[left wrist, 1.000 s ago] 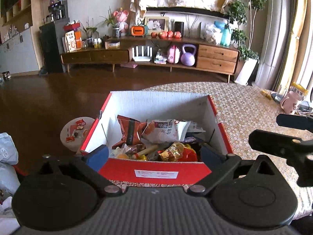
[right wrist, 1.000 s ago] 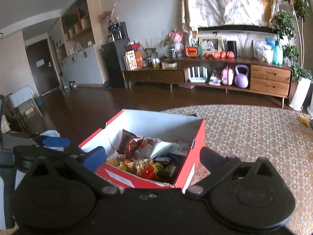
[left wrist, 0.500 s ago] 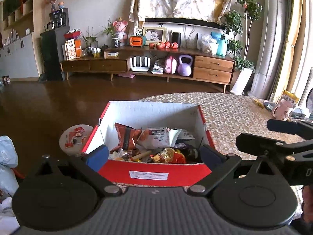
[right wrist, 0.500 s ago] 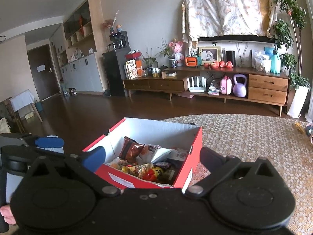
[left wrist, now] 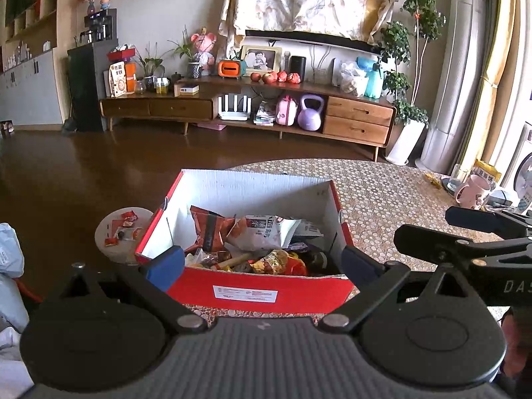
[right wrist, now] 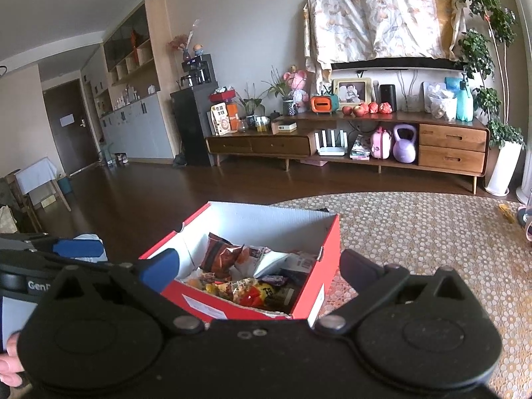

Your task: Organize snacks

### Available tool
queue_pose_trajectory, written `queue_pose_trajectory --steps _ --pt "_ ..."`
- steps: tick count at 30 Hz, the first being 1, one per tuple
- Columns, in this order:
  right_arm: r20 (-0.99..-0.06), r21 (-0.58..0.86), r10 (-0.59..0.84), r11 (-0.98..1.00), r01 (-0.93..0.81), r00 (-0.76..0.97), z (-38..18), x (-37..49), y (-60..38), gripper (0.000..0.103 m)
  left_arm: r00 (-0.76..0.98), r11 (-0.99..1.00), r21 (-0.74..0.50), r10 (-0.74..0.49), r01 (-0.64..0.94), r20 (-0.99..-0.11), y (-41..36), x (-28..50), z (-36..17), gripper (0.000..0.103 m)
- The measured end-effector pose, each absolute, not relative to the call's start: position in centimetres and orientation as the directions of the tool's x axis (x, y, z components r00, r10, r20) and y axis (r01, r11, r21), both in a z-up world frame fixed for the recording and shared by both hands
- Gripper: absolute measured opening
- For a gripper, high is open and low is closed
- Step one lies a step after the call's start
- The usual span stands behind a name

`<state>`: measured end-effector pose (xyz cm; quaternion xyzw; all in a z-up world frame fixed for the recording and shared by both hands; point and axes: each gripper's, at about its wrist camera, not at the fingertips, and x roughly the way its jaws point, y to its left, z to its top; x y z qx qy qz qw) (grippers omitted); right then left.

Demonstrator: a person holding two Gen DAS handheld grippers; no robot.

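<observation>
Our left wrist view looks forward between the left tool's fingers (left wrist: 163, 262), close to the red box (left wrist: 252, 291). Our right wrist view faces the same box (right wrist: 319, 286) from its right. Both share the sideboard (left wrist: 357, 113) beyond.

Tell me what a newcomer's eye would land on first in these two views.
The red box, open and heaped with snack packets, sits at the near edge of the pebble-patterned table, framed between the open fingers of both the left gripper and the right gripper. Behind it, across the dark floor, the long wooden sideboard holds a purple kettlebell under a flowered cloth.
</observation>
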<state>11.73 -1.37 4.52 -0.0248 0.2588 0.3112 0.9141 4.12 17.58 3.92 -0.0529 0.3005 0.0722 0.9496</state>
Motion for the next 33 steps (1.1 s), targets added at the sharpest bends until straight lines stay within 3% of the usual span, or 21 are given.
queue_pose_trajectory --steps 33 --pt "-0.505 0.131 0.542 0.818 -0.561 0.672 3.8 11.5 -1.82 0.103 0.81 0.982 -0.072 0.099 -0.172 -0.578 17.43 3.7 4.24 0.101"
